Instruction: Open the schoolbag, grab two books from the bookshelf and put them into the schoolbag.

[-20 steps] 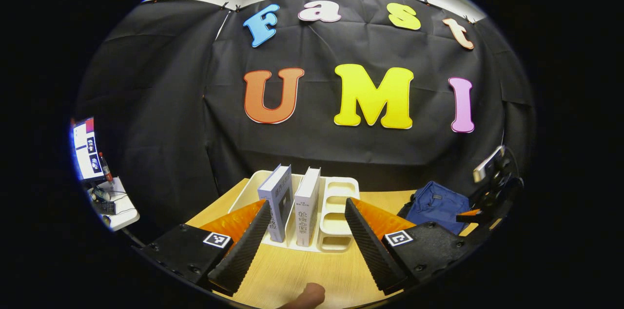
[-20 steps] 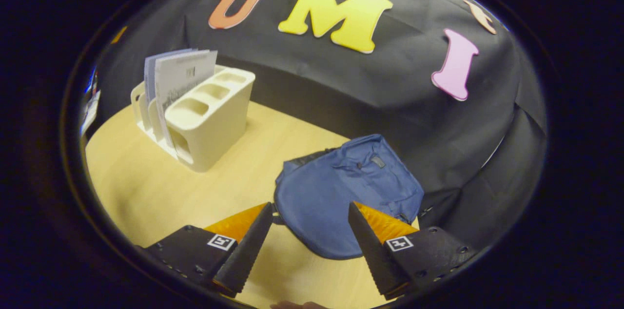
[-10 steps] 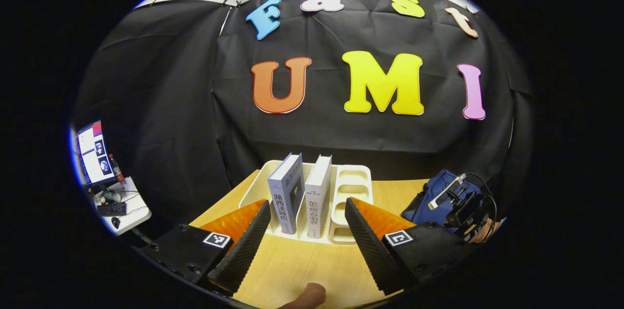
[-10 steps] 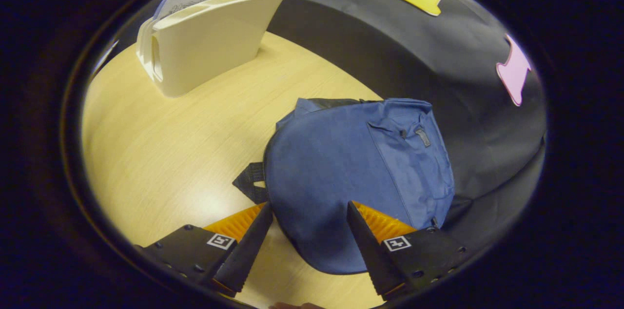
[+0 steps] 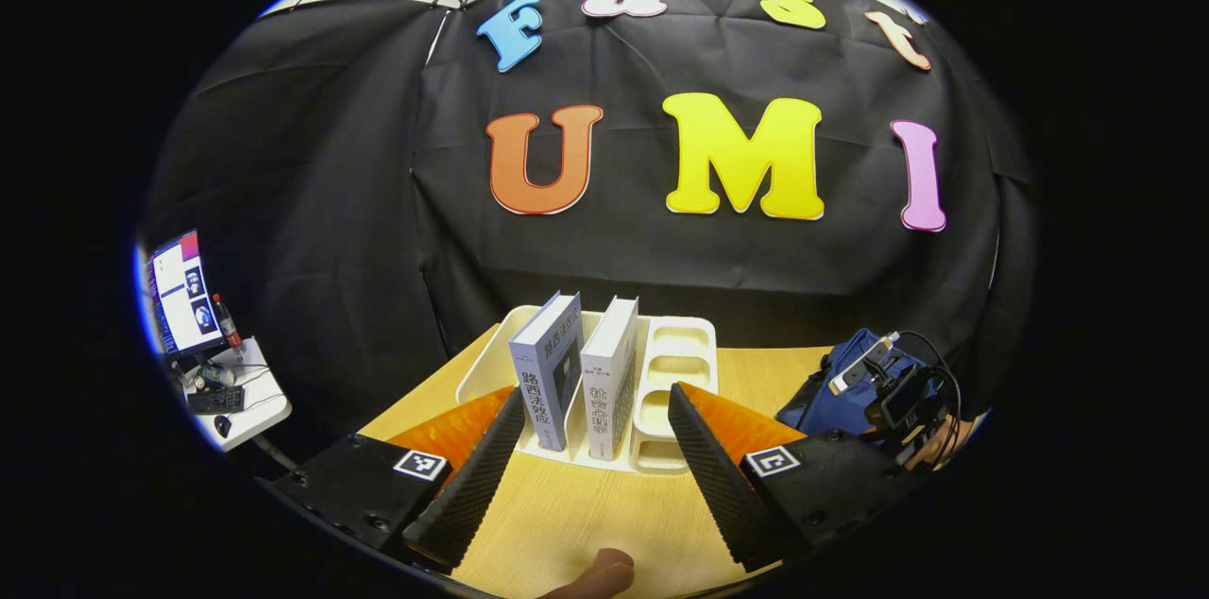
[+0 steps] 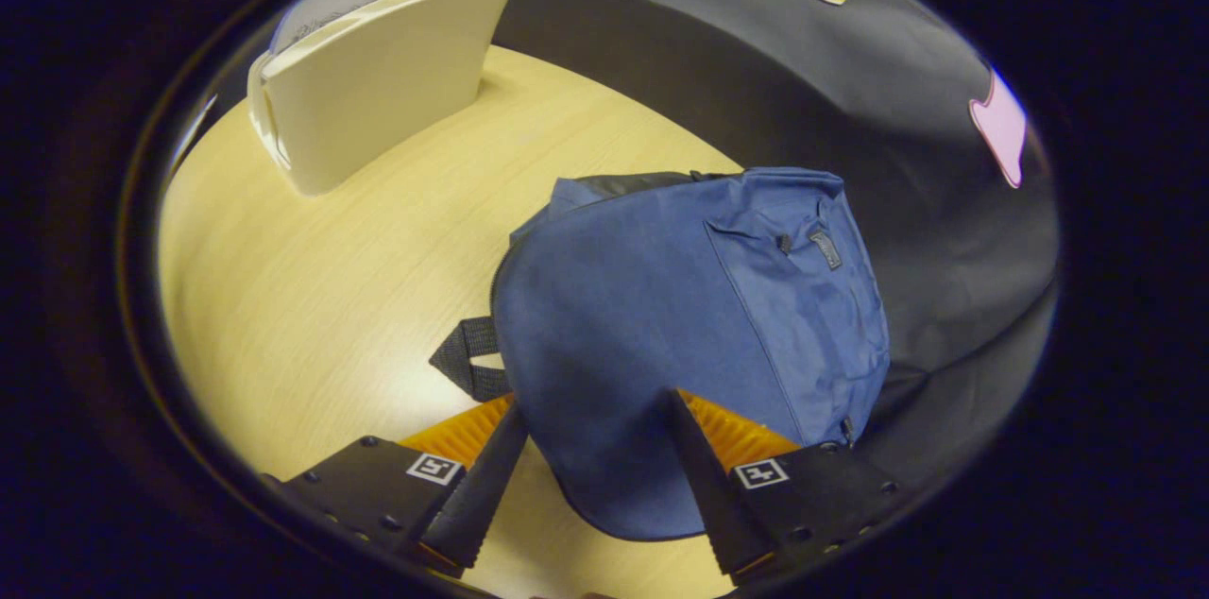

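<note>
Fingertip of the person's hand showed at the near edge of the left gripper view, over the wooden table. Beyond it we saw the left gripper with its jaws spread apart and nothing between them, pointed at the bookshelf. We found two books standing upright side by side in the left slots of this white rack, well beyond the fingers. Farther right in the same view lay the schoolbag, with the right gripper above it. At far left a side table carried a monitor.

In the right gripper view, we saw the right gripper held open above the near end of the blue schoolbag, which lay flat on the table; whether a finger touched the fabric we could not tell. A black strap protruded at the bag's left. The bookshelf stood at far left, well apart from the bag.
</note>
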A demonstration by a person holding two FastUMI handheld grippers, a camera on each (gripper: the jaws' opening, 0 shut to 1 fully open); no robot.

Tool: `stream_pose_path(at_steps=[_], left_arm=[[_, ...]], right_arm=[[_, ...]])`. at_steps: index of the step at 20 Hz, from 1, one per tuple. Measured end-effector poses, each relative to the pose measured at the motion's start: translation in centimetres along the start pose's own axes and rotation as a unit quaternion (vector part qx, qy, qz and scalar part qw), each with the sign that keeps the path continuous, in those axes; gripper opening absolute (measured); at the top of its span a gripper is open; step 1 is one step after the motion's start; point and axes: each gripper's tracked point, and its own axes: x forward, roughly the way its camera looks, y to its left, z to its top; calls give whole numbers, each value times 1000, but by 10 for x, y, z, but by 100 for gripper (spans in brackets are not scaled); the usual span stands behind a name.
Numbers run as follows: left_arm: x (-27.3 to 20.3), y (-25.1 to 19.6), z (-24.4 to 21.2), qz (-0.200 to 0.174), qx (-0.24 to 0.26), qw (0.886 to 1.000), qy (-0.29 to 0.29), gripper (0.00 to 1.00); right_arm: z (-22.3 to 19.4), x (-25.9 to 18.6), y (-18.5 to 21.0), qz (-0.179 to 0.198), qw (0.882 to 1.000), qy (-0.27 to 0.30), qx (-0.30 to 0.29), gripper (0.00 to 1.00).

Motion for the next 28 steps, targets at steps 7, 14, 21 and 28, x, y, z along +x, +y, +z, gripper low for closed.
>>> stream_pose_path(at_steps=[7,14,21,28], left_arm=[[-9,-5,-5,14,6,1000,11,99],[-8,-14,-8,24,-3,1000,17,99],[0,9,-12,-49,13,999,11,99],[16,32,-38,-83,7,996,35,99]], right_arm=[[-7,9,11,58,998,29,20,75],[-6,1,9,108,993,32,38,12],[4,-23,-3,96,986,38,129,1],[30,-69,-33,38,990,2,137,1]])
